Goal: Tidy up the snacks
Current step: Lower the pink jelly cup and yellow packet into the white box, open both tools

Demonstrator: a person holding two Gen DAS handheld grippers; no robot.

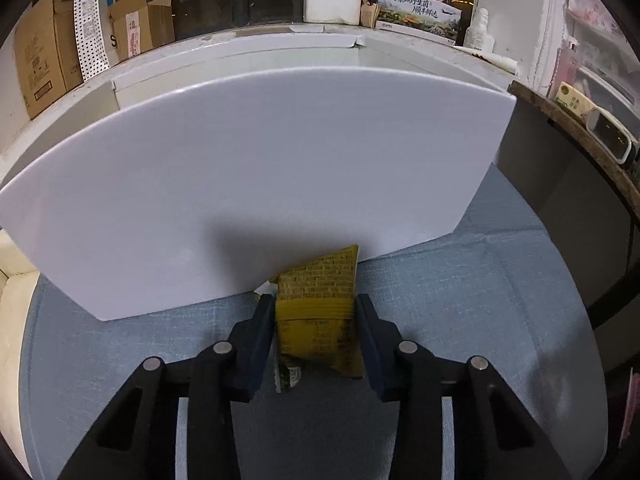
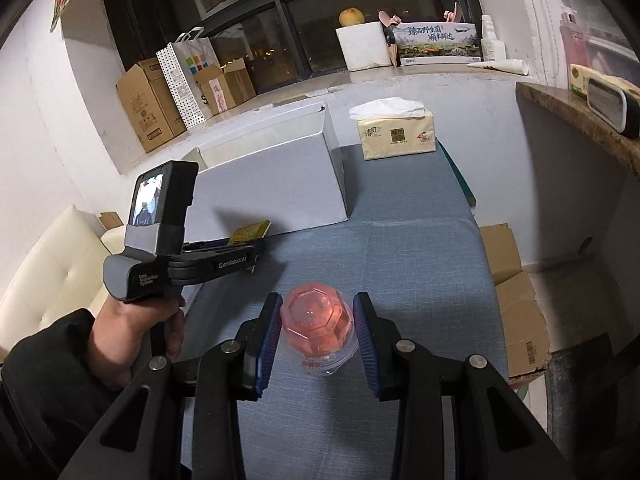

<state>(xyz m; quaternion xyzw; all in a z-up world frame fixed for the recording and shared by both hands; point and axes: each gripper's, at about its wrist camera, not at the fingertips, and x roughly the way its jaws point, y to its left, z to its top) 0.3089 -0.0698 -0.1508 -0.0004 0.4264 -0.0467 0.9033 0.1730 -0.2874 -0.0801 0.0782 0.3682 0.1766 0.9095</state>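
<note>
Gripping check, both sides, jaws outward:

left grip: left gripper is clamped on the yellow snack packet; both pads press its sides mid-height, and the foil is creased there.
left hold quality: soft pouch, so I'd keep the squeeze steady and not add more; top corner and bottom seal stick out past the pads, which is fine.
packet place: on the blue table cover, top corner touching the near wall of the white box, toward the box's near left corner in the right wrist view.
right grip: right gripper is closed on the pink jelly cup, pads on opposite sides of the clear wall, cup base facing the camera.
cup place: over the middle of the table cover, well apart from the box.
next move, my read: lift the packet straight up first to clear the box wall, then carry it over the rim and release low inside.
risk: dragging forward jams the packet against the wall; box could slide.
box inside: contents not visible from here.
nearby: tissue pack sits at the far edge beside the box, out of the path.
</note>
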